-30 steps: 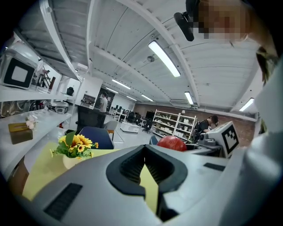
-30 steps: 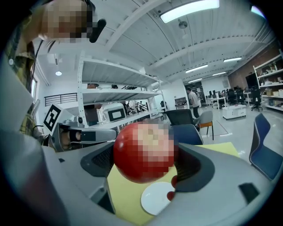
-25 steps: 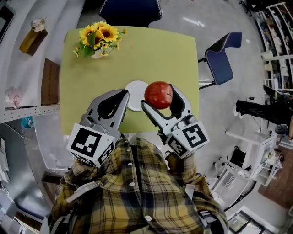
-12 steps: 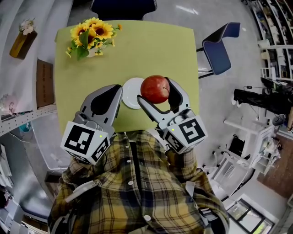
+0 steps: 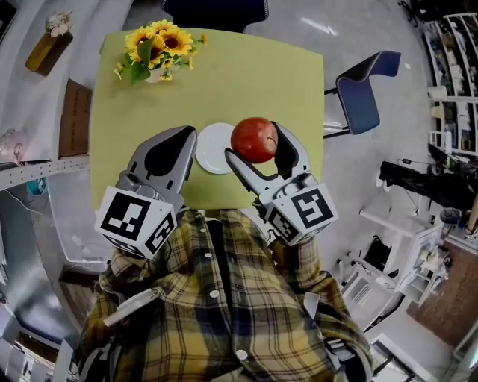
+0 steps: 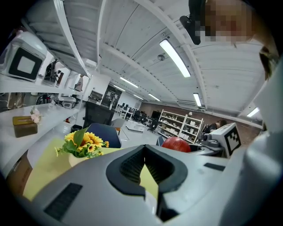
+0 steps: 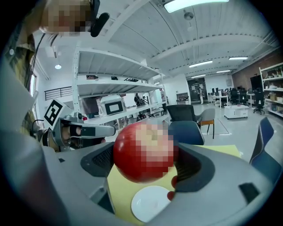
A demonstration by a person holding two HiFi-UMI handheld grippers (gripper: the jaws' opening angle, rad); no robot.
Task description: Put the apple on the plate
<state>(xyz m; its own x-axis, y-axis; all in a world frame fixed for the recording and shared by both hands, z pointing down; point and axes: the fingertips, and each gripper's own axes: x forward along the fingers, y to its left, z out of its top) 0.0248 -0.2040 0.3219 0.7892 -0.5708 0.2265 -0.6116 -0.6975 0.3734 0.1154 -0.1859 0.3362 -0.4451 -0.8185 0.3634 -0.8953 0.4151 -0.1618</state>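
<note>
A red apple [image 5: 254, 139] is clamped between the jaws of my right gripper [image 5: 256, 145], held in the air above the near edge of the yellow-green table [image 5: 246, 82]. In the right gripper view the apple [image 7: 143, 152] fills the middle, with the small white plate [image 7: 151, 203] on the table below it. From the head view the plate [image 5: 211, 148] lies just left of the apple, between the two grippers. My left gripper [image 5: 188, 153] hovers at the plate's left with its jaws closed together and nothing in them [image 6: 145, 164].
A pot of sunflowers [image 5: 153, 50] stands at the table's far left corner. A blue chair [image 5: 364, 91] is off the table's right side and a dark chair [image 5: 216, 12] at the far side. White shelving [image 5: 30, 149] runs along the left.
Both grippers have shifted slightly with the head camera's motion; the apple stays held beside the plate. The left gripper has drifted a little left.
</note>
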